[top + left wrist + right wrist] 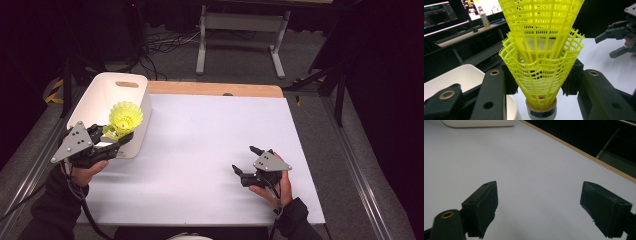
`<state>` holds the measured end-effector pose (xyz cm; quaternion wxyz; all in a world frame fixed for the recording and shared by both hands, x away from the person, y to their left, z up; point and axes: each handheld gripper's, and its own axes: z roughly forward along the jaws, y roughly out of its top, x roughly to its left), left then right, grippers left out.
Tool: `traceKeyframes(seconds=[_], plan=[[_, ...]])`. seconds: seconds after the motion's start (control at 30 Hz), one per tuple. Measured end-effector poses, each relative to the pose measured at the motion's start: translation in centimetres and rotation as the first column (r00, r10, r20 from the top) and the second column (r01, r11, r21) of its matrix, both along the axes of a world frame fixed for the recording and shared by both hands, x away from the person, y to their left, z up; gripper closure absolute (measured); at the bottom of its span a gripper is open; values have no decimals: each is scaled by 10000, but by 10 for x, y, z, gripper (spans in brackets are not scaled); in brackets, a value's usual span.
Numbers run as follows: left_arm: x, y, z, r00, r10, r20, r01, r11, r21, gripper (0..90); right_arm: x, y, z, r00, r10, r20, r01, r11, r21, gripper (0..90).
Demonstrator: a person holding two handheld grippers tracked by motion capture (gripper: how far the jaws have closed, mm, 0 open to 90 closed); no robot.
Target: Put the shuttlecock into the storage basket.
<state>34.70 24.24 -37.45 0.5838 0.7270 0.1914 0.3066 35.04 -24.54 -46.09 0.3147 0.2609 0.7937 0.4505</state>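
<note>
Two yellow mesh shuttlecocks (pixel 541 75), one nested inside the other, stand cork-down between the jaws of my left gripper (pixel 540 85), which is shut on the outer skirt. In the high view that gripper (pixel 116 136) holds the shuttlecocks (pixel 125 117) above the near rim of the white bin (pixel 100 90) at the table's left. My right gripper (pixel 246 161) rests low over the white table surface at the front right, jaws wide apart and nothing between them (pixel 539 210).
The white table sheet (pixel 210 140) has a wooden edge (pixel 215 89) at the back. The other gripper (pixel 621 37) appears at the far right of the left gripper view. A grey desk frame (pixel 240 30) stands on the floor behind the table.
</note>
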Motion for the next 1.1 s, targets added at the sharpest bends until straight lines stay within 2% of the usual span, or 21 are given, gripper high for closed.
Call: traceKeyframes(seconds=[0.2,0.57,0.63,0.97,1.1], plan=[[3,9,6,9997,222,70,-222,9998,17,571,0,-1,0,10000,-27,2,27,10000,10,160],[15,21,17,9988,475,-154,-474,9988,73,570,1,-1,0,10000,-34,18,34,10000,9,160],[18,22,18,9983,562,-174,-558,9982,216,569,1,-2,0,10000,-49,-3,49,10000,15,160],[40,26,29,9967,565,-585,-535,9973,504,570,3,-2,-2,9999,46,-142,-45,10000,50,160],[52,30,33,9954,585,-759,-552,9975,449,572,4,-2,-3,9997,86,-238,-85,10000,35,160]])
